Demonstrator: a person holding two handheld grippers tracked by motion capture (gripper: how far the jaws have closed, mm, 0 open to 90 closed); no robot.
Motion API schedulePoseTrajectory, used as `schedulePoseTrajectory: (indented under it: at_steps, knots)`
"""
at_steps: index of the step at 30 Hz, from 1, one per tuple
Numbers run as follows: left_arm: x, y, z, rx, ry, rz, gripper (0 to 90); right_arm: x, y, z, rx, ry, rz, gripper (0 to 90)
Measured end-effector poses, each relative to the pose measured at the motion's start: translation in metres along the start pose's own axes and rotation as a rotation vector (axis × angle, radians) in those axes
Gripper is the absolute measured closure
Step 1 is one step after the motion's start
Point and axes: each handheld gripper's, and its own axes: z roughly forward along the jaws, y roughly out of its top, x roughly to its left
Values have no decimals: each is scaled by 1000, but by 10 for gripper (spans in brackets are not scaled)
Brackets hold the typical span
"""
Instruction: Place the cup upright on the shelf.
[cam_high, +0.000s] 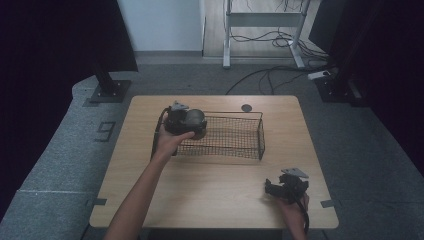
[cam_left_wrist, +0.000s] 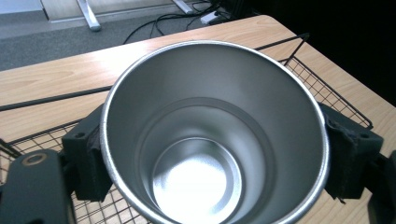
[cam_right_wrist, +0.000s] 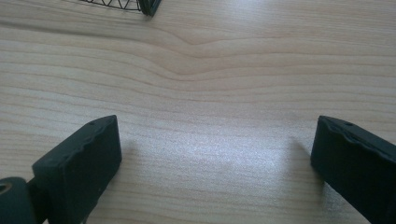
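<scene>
The steel cup (cam_left_wrist: 212, 135) is clamped upright by the left gripper (cam_high: 181, 120) over the wire basket's (cam_high: 235, 136) left end, frame centre; the right gripper (cam_right_wrist: 212, 154) is held spread, empty.

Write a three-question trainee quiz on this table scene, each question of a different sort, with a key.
1. True or false: the right claw is shut on a cup.
2. Multiple choice: what does the left claw hold? A) a metal cup B) a sponge C) a spoon
3. Fill in the blank: the held cup hangs over the left end of the black wire ____ on the wooden table.

Key:
1. False. In the right gripper view its jaws stand wide apart over bare wood.
2. A. The jaws press the cup's outer wall on both sides; the cup is empty.
3. basket
</scene>
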Motion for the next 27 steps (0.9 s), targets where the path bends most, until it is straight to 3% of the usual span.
schedulePoseTrajectory:
  at_steps: [13,27]
  knots:
    - [6,-13,22,37,-2,-37,150,0,0,0,0,0,0,18]
    - [11,-25,40,90,30,-57,149,0,0,0,0,0,-1,18]
